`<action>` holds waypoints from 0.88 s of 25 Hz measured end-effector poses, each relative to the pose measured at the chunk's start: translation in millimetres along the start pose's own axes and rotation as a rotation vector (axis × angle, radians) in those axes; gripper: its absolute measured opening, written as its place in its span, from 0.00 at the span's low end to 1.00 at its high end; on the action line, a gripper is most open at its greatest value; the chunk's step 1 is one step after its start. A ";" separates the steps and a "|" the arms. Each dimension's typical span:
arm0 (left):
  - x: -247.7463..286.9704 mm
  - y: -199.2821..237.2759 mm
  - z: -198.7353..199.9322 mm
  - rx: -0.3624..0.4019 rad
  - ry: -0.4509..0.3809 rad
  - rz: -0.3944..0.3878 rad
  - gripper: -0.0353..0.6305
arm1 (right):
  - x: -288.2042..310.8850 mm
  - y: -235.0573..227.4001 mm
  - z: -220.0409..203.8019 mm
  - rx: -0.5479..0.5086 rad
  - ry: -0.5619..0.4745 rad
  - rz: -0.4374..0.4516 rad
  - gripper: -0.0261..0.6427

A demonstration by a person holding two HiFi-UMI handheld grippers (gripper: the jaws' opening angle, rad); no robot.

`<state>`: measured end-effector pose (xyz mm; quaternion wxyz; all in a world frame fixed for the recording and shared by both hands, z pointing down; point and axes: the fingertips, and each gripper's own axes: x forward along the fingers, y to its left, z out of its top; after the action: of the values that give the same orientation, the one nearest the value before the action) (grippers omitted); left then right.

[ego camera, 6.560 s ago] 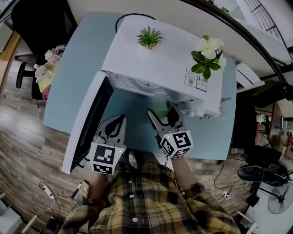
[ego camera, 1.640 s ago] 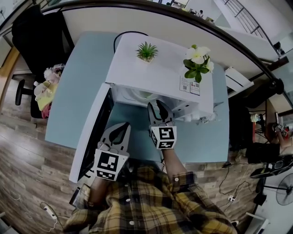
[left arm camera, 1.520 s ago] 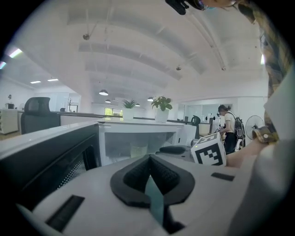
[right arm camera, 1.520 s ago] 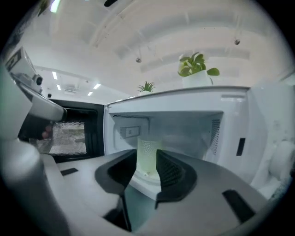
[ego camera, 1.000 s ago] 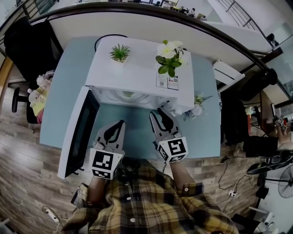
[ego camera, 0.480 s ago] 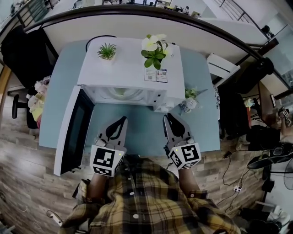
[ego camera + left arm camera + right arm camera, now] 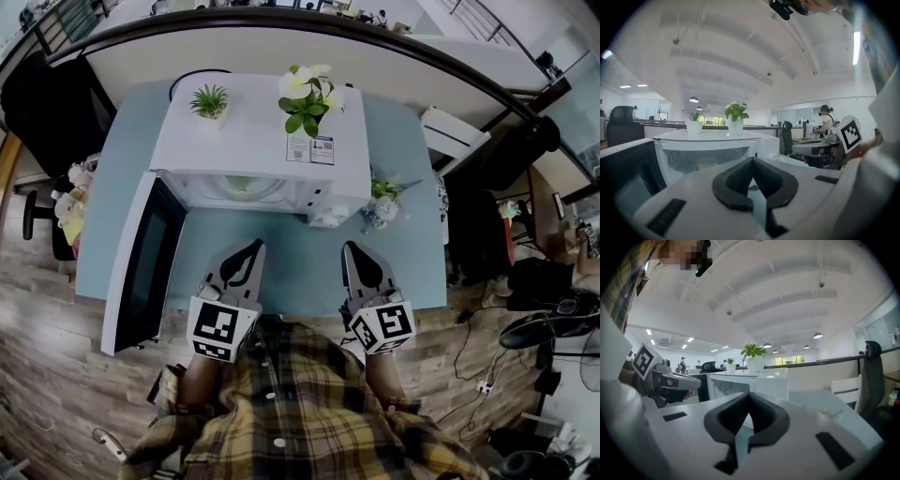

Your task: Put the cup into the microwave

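White microwave (image 7: pixel 246 141) on the surface (image 7: pixel 291 267), door (image 7: pixel 141 267) swung wide. That pale green shape inside looks like the cup (image 7: pixel 242 185), so it's delivered. Left tool (image 7: pixel 253 247) pinched together, empty. Right tool (image 7: pixel 352 247) has just been closing on nothing. Both hang clear of the door's swing.

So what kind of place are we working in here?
Probably an open-plan office: a black office chair beside the light-blue desk, rows of ceiling lights, and a person at another desk.
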<state>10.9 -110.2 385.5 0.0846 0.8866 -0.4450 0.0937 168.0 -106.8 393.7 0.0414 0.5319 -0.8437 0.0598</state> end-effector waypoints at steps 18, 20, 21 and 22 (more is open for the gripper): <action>0.8 -9.1 -10.5 -0.017 0.012 0.028 0.04 | -4.4 -3.5 -6.1 0.038 0.006 0.042 0.04; 0.8 -9.7 -10.9 -0.015 0.013 0.030 0.04 | -4.1 -4.1 -7.6 0.037 0.008 0.047 0.04; 0.9 -10.0 -11.3 -0.013 0.013 0.030 0.04 | -3.9 -4.6 -8.1 0.038 0.008 0.048 0.04; 0.9 -10.2 -11.6 -0.012 0.014 0.030 0.04 | -3.8 -4.9 -8.3 0.039 0.007 0.048 0.05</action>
<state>18.5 -102.2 396.3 0.0915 0.8786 -0.4583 0.0983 174.1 -104.3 401.7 0.0327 0.5118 -0.8548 0.0792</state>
